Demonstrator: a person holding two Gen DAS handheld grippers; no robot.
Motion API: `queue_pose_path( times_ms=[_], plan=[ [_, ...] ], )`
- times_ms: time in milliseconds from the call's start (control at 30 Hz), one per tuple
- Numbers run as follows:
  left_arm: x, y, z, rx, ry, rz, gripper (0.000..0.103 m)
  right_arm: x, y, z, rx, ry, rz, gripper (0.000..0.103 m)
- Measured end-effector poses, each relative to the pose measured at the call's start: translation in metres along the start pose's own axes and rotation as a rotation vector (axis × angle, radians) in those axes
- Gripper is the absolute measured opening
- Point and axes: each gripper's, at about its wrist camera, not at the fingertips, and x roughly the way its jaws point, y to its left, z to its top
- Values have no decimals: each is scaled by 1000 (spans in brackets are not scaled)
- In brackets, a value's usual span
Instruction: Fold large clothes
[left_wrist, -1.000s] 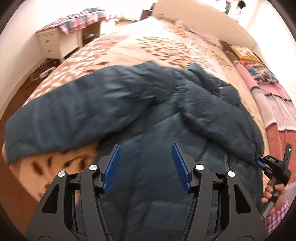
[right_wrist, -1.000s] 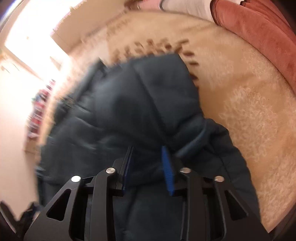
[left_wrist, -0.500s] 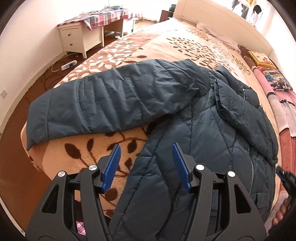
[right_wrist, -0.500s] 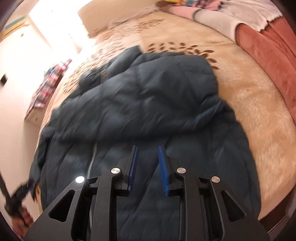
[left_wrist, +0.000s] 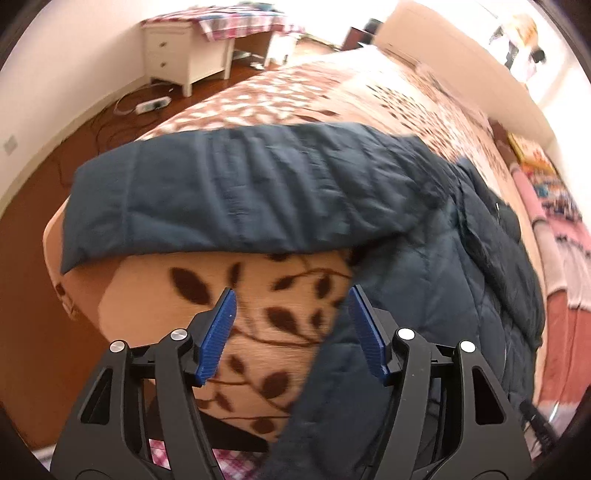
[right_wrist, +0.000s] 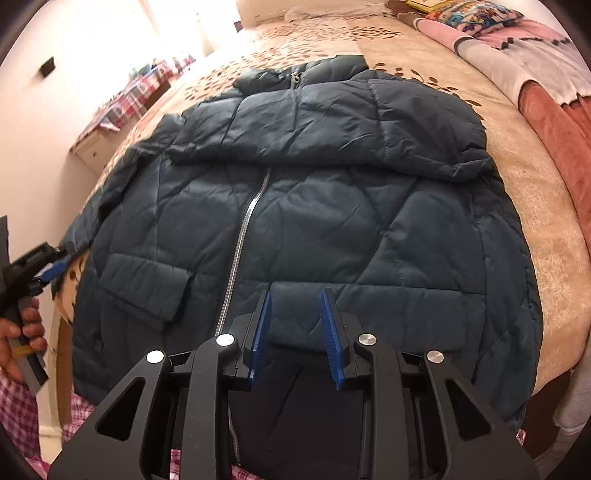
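Note:
A dark blue quilted jacket (right_wrist: 314, 221) lies front up on the bed, its silver zipper (right_wrist: 240, 251) running down the middle. One sleeve (right_wrist: 332, 129) is folded across the chest. The other sleeve (left_wrist: 240, 199) stretches out flat toward the bed's corner. My left gripper (left_wrist: 293, 317) hovers over bare blanket just left of the jacket's side edge (left_wrist: 424, 314); its jaws are opening with nothing between them. My right gripper (right_wrist: 295, 321) hangs above the jacket's hem, its jaws also opening and empty. The left gripper (right_wrist: 55, 267) shows at the right wrist view's left edge, held by a hand (right_wrist: 22, 332).
A beige blanket with brown leaves (left_wrist: 258, 295) covers the bed. Folded pink and red bedding (right_wrist: 535, 74) lies along the far side. A white desk with a checked cloth (left_wrist: 192, 55) stands by the wall, and a power strip (left_wrist: 151, 105) lies on the wooden floor.
My right gripper let go of the sleeve cloth it held and drew back to the hem; that sleeve now lies across the chest. My left gripper slid off the jacket body over bare blanket.

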Motion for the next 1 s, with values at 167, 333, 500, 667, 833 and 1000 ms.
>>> queue_pose_path(
  times_ms=[167, 333, 500, 667, 833, 1000],
  plan=[
    [-4, 58, 8, -168, -27, 10, 64, 5, 7, 2, -4, 12, -1, 30],
    [1, 102, 10, -377, -36, -77, 64, 6, 13, 2, -20, 12, -3, 34],
    [25, 118, 11, -524, -24, -165, 64, 8, 14, 3, -20, 15, -3, 34],
    [46, 124, 6, -659, -23, -205, 64, 9, 9, 5, 4, 10, 2, 35],
    [49, 123, 14, -707, -86, -199, 63, 14, 4, 6, 24, 22, 12, 35],
    [62, 124, 17, -748, -87, -134, 49, 16, 4, 6, 22, 22, 16, 35]
  ],
)
